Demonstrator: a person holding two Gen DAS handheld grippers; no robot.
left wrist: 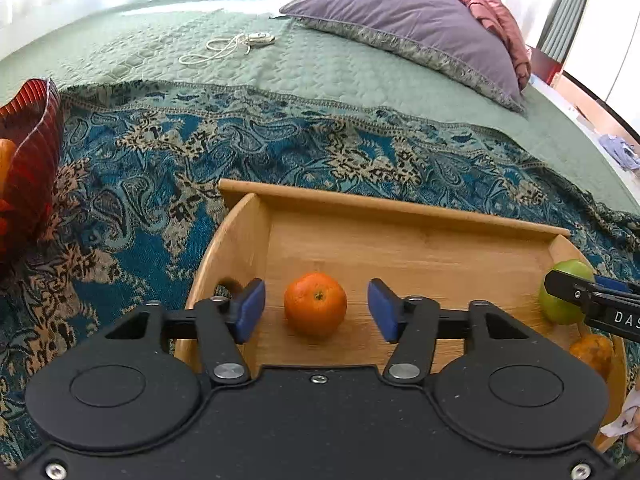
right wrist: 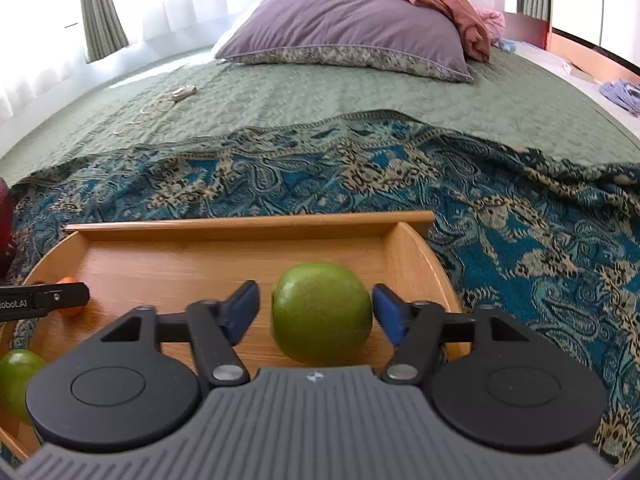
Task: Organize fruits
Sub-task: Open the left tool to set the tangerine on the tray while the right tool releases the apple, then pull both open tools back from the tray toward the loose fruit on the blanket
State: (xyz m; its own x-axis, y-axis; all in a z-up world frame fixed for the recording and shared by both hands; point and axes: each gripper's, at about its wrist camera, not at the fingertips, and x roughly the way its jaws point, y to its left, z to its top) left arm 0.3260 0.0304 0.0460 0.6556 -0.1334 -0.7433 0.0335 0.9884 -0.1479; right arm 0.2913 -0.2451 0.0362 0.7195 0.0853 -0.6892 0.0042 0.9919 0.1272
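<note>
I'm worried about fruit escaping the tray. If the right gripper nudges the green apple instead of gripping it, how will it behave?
The green apple is round and smooth, so a nudge would probably roll it across the flat wooden tray. The tray's raised walls should likely stop it. Its glossy skin may slip against the right gripper, whose open fingers flank it.

left gripper (left wrist: 316, 308) sat open w/ orange (left wrist: 315, 305) btwn its pads, untouched, in wooden tray (left wrist: 400, 240).

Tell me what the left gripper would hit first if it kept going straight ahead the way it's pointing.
Most likely the orange, sitting on the wooden tray squarely between the left gripper's open fingers. Beyond it stands the tray's back wall.
</note>
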